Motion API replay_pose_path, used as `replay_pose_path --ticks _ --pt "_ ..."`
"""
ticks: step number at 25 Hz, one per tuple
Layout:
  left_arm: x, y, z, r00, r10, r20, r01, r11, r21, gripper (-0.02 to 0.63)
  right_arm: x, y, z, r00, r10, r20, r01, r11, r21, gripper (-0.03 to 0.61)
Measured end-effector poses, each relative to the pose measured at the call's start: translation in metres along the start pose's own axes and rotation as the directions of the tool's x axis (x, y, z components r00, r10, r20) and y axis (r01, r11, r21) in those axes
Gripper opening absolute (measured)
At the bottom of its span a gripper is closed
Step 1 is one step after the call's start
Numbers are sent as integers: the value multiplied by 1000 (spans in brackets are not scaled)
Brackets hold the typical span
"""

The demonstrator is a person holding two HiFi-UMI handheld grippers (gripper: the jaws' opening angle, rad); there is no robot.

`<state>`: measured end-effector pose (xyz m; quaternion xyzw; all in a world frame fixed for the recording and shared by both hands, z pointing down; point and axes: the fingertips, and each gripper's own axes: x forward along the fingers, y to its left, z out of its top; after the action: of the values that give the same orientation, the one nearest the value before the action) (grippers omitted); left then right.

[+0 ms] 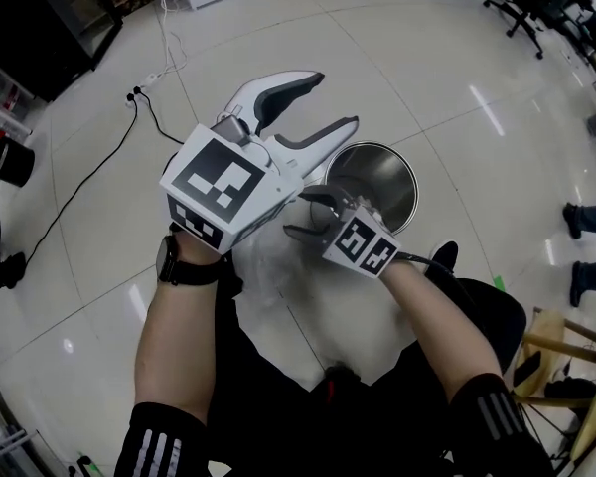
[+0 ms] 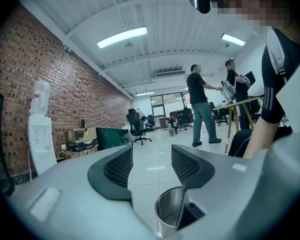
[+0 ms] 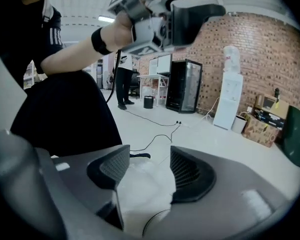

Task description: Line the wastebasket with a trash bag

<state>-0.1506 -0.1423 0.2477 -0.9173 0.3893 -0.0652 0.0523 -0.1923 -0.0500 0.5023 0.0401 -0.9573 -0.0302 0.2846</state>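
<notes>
A shiny steel wastebasket [image 1: 377, 179] stands upright on the pale tiled floor, with no liner in it. A crumpled white trash bag [image 1: 263, 266] lies on the floor just left of it. My left gripper [image 1: 336, 99] is raised over the basket's left side, pointing level, open and holding nothing. In the left gripper view [image 2: 151, 159] the basket's rim [image 2: 167, 209] shows below the jaws. My right gripper [image 1: 296, 215] sits lower, by the basket's near-left rim, and points down at the bag. In the right gripper view [image 3: 149, 164] it is open, with the bag [image 3: 145, 186] showing between and beyond the pads.
A black cable [image 1: 89, 182] runs across the floor at the left, near a dark bin [image 1: 10, 162]. A wooden stand [image 1: 566, 351] is at the right, with someone's shoes [image 1: 584, 222] beyond it. Two people [image 2: 202, 106] stand further off by a table.
</notes>
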Motion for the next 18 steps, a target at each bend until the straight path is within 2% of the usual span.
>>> replay_pose_path --ticks 4,9,12,15,18 --pt "-6 3 3 1000 -2 23 2 1000 5 236 47 22 -13 995 45 -86 -50 997 -52 281" --pt "-9 5 5 999 -1 37 2 1000 -6 235 103 45 -51 979 101 -180 -108 994 -29 318" --pt "-10 5 4 1000 -7 28 7 1000 -10 235 129 55 -79 960 127 -251 -129 992 8 334" --pt "-9 3 0 1000 -16 8 16 1000 -11 235 149 67 -109 929 163 -331 -155 987 53 336" --pt "-9 3 2 1000 -16 20 17 1000 -20 235 160 77 -134 904 186 -384 -162 982 95 334"
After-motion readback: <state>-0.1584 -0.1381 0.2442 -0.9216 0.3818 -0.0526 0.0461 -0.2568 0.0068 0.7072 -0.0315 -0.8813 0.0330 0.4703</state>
